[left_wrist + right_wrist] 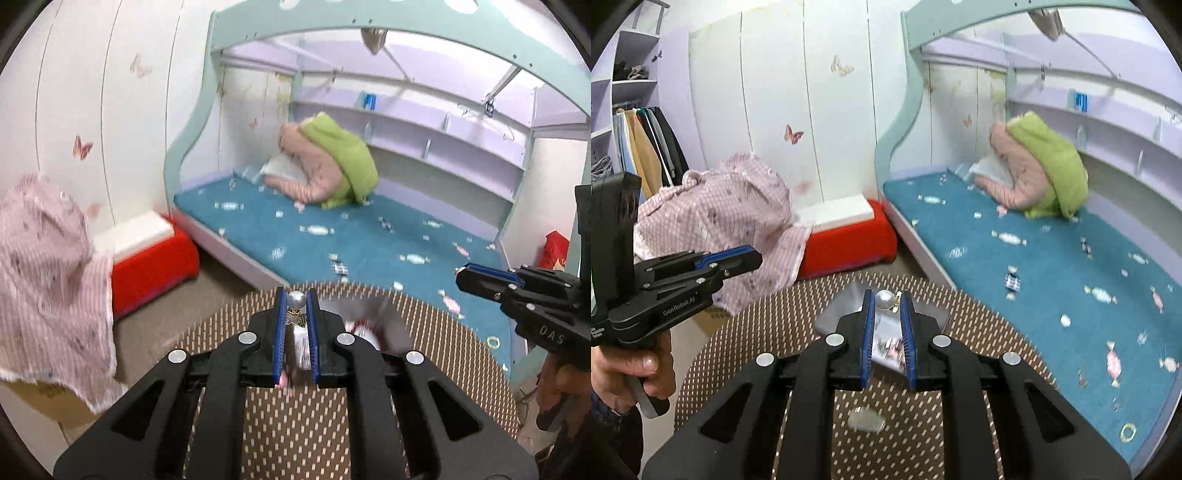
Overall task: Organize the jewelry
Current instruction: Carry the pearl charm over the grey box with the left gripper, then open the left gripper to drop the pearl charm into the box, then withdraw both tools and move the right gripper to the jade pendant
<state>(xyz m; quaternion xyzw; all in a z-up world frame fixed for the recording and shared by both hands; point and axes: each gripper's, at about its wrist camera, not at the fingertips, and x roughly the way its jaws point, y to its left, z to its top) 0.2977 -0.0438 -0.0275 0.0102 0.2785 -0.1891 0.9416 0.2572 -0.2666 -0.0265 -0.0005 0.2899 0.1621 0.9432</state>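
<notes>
Up close, left claw (296, 306) pinching a pearl earring (296, 299) at its fingertips, right claw (887, 306) likewise clamped on a pearl earring (885, 299), both above the round woven surface (757, 332), small clear bag (866, 419) lying below.

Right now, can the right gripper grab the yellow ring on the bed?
Probably not yet. The right gripper is shut on a pearl, so it has no free grip. Nothing covers the ring on the bed, so the way looks open once the pearl is set down.
</notes>
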